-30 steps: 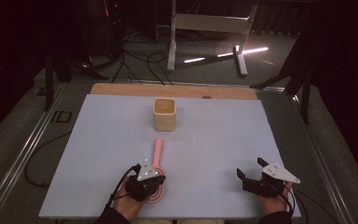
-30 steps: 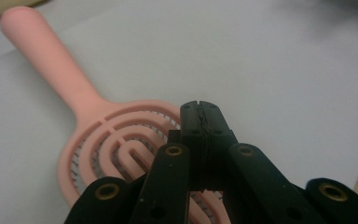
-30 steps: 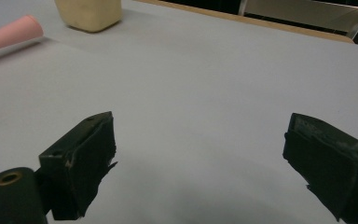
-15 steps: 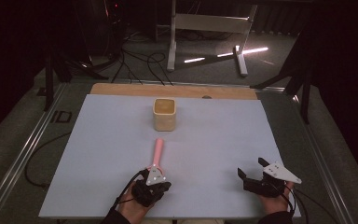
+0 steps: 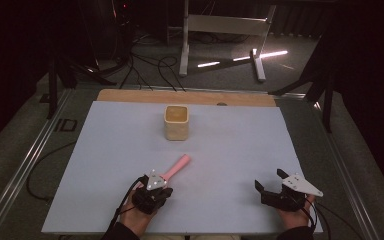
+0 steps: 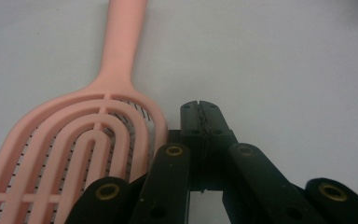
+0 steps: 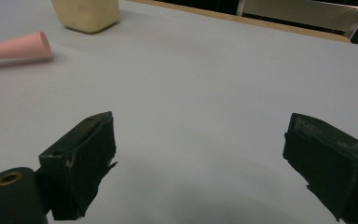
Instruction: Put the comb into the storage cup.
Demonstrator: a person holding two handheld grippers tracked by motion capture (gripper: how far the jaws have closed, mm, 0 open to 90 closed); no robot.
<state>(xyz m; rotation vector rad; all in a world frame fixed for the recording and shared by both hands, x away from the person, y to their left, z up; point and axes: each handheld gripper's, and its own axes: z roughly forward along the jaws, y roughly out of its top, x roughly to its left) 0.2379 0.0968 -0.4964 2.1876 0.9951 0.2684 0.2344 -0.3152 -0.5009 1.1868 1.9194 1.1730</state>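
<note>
A pink hairbrush (image 5: 177, 166) lies flat on the pale table (image 5: 240, 140), its handle pointing away and to the right. Its vented head (image 6: 74, 154) rests just left of my left gripper (image 6: 200, 109), whose jaws are shut together with nothing between them. The brush head's edge sits against the left jaw's side. In the high view the left gripper (image 5: 155, 181) covers the brush head near the front edge. My right gripper (image 5: 269, 179) stands open at the front right, jaws wide over bare table (image 7: 200, 140). The brush's handle tip (image 7: 16, 46) shows far to its left.
A beige square cup (image 5: 176, 122) stands upright at the middle back of the table, also seen as a beige cup (image 7: 86, 14) from the right gripper. A wooden strip (image 5: 185, 96) runs along the far edge. Cables and a metal stand lie on the floor beyond.
The brush's handle has swung from pointing straight away to pointing right. The left gripper has slid a little toward the front edge and right. The right gripper has stayed put.
</note>
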